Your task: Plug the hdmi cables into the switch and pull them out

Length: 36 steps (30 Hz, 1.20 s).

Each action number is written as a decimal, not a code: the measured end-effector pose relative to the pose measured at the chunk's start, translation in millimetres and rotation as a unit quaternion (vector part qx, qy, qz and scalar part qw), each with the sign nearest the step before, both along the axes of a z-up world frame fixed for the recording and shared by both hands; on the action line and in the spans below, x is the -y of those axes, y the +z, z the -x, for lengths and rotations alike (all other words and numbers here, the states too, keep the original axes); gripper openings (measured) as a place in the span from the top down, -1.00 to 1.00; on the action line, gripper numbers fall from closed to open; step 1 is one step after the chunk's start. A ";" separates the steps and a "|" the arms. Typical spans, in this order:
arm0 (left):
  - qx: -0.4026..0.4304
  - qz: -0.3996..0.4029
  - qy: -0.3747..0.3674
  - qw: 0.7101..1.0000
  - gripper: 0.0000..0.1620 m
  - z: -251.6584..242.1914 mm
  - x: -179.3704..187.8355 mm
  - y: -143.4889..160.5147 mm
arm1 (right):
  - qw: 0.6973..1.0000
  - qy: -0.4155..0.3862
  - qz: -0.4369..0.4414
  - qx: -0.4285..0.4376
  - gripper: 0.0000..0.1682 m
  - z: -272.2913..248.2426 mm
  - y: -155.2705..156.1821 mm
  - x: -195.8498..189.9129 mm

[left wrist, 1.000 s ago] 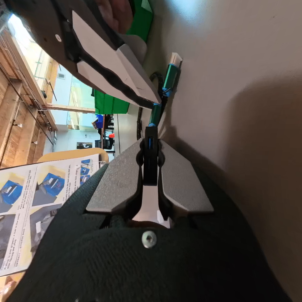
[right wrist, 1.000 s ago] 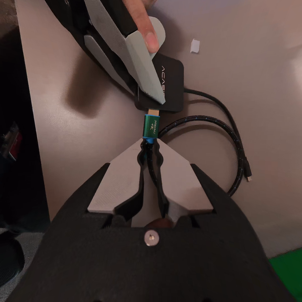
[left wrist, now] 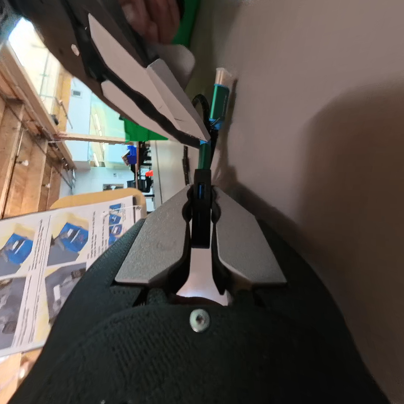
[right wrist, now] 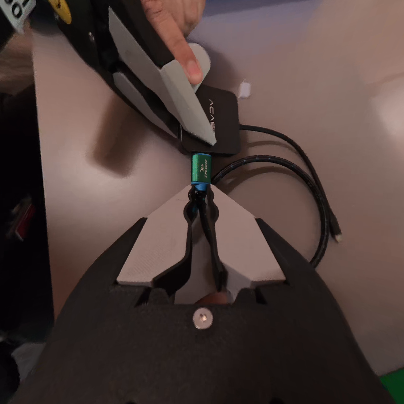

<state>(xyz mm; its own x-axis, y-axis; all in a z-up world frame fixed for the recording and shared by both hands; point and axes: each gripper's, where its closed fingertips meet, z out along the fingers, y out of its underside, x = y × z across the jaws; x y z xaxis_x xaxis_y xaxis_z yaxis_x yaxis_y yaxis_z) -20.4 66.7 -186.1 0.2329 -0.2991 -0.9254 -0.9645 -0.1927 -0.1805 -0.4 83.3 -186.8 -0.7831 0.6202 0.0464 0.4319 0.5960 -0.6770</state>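
The pale table (right wrist: 306,65) lay beneath both tools; ahead of the right gripper's tips and clamped edge-on by the left gripper (left wrist: 201,196) sat the black switch (right wrist: 225,122), its flat body pinched firmly between jaws drawn narrow around it; a loop of braided black cable (right wrist: 306,175) curled off to the right of the right jaws, its small free end resting on the table; a second green plug (left wrist: 219,98) with a bare metal tip lay beyond the left jaws, unplugged, beside the table surface. The right gripper (right wrist: 201,190) was closed on the cable just behind the green hdmi plug (right wrist: 200,168), the plug standing straight ahead of the tips with its nose at the switch's near edge; no bare metal showed there, so it seemed seated or nearly so. To do this well, I judged the push should run dead along the plug's axis, the left tool bracing the switch squarely against it; gripping the soft cable rather than the shell risked buckling, so pressure ought to be gentle and straight.
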 end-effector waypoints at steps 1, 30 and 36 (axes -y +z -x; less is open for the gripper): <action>0.009 -0.016 0.011 1.000 0.86 5.6 -0.3 7.2 | 1.000 -0.015 0.006 -0.017 0.89 5.3 8.4 -0.8; 0.197 -0.102 -0.024 0.975 0.69 1.6 7.4 50.1 | 0.933 0.015 -0.196 -0.302 0.82 40.4 25.9 27.5; 0.264 -0.139 -0.011 0.954 0.57 9.0 11.7 72.2 | 0.907 -0.047 -0.275 -0.316 0.87 44.8 28.9 -11.1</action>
